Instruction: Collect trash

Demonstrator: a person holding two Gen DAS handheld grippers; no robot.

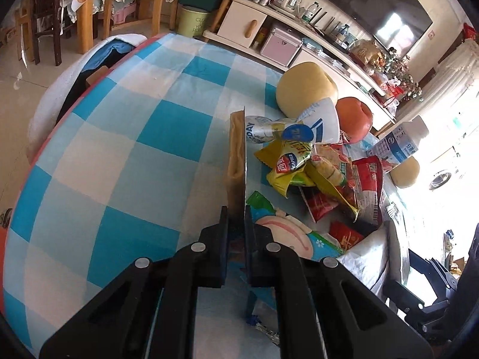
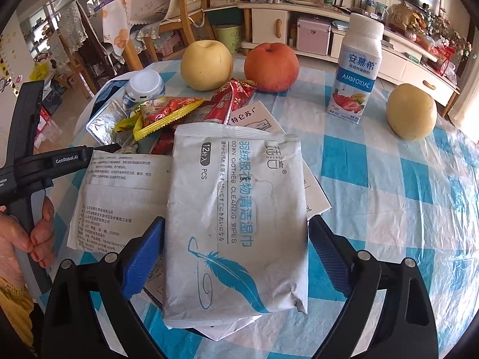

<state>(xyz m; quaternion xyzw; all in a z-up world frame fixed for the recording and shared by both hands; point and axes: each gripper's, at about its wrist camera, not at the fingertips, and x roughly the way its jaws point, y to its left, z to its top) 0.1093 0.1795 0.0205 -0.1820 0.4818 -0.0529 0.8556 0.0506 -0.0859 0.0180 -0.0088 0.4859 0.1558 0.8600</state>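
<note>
Left tongs [image 1: 236, 218] are pinching the foil tray's rim; right tongs [image 2: 235, 257] are standing spread around a wipes packet.

The foil tray [image 2: 100, 119] is sitting on the checked table [image 1: 125, 161], likely serving as the bin, gripped to steady it. Wrappers [image 2: 167, 110] are piling in it. The wipes packet [image 2: 236, 209] is lying between the spread pads, not visibly squeezed, atop other papers. Count: two pears, one apple [image 2: 271, 67], one yogurt bottle [image 2: 357, 68].

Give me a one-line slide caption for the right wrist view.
Open right gripper straddling a white wipes packet on the checked tablecloth, with wrappers, fruit and a yogurt bottle behind.
</note>
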